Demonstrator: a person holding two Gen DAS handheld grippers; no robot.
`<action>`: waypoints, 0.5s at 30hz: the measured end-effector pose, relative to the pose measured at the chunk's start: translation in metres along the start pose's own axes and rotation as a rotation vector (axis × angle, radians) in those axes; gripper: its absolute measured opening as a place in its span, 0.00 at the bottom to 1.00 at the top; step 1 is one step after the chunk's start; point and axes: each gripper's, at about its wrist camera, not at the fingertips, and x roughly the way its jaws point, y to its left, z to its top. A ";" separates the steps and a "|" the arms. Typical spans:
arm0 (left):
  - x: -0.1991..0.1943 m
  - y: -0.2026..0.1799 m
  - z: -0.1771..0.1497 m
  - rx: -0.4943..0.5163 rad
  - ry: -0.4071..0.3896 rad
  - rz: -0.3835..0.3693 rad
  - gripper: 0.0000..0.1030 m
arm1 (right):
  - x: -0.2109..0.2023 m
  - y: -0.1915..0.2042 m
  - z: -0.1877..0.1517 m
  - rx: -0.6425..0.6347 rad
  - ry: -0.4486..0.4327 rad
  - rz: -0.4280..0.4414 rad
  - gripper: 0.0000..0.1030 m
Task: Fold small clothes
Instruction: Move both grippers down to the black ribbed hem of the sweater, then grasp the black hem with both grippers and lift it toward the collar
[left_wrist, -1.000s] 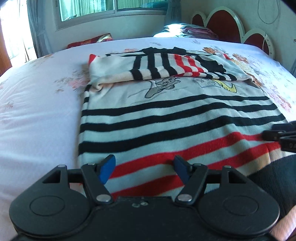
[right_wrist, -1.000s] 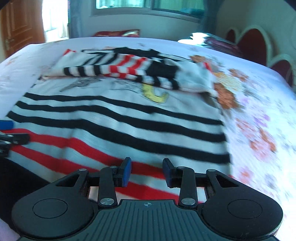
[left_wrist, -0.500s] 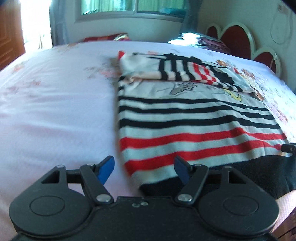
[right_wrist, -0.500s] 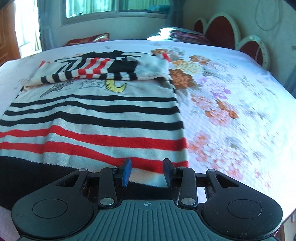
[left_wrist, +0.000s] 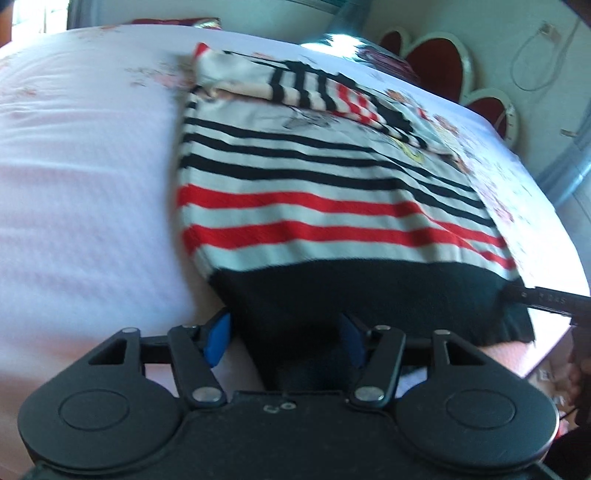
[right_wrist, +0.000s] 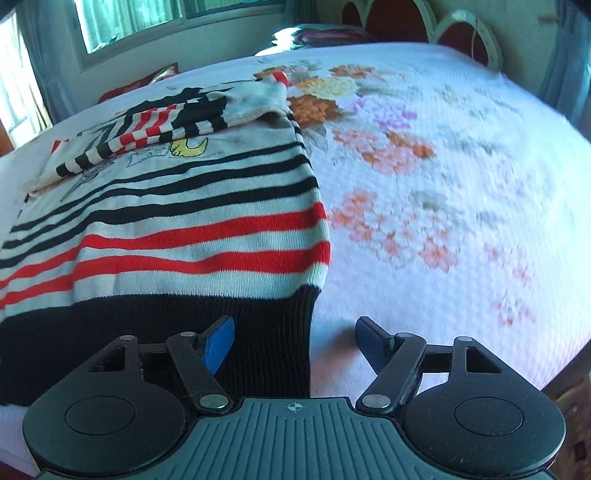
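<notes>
Left wrist: left gripper (left_wrist: 284, 341) sits at the near left corner of the striped sweater (left_wrist: 314, 206), over its black hem band. Jaws about half apart and have just been closing in; the hem's corner lies between the blue pads (left_wrist: 218, 339), but the view is blurred and I can't tell if they press on it yet. Sweater lies flat on the bed (left_wrist: 81, 177), sleeves folded across its far end, hem toward the camera and reaching the bed's near edge. The right gripper's black tip (left_wrist: 543, 297) shows at the hem's right corner. Red headboard (left_wrist: 439, 62) beyond the sweater, to the right.

Right wrist: right gripper (right_wrist: 295, 341) at the sweater's (right_wrist: 177, 236) near right corner. Jaws wide apart, just been opening. Left pad is over the black hem, right pad over bare floral bedspread (right_wrist: 424, 184); hem's side edge runs between them, nothing gripped. Window (right_wrist: 155, 26) behind the sweater's far end.
</notes>
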 end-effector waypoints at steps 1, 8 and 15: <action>0.001 -0.002 0.000 0.007 0.003 -0.005 0.49 | -0.001 -0.001 -0.002 0.014 0.006 0.013 0.67; 0.006 0.006 0.004 -0.074 0.021 -0.097 0.08 | -0.009 0.004 0.000 0.052 0.050 0.106 0.11; -0.014 0.003 0.035 -0.064 -0.077 -0.174 0.07 | -0.029 0.011 0.024 0.060 -0.036 0.191 0.10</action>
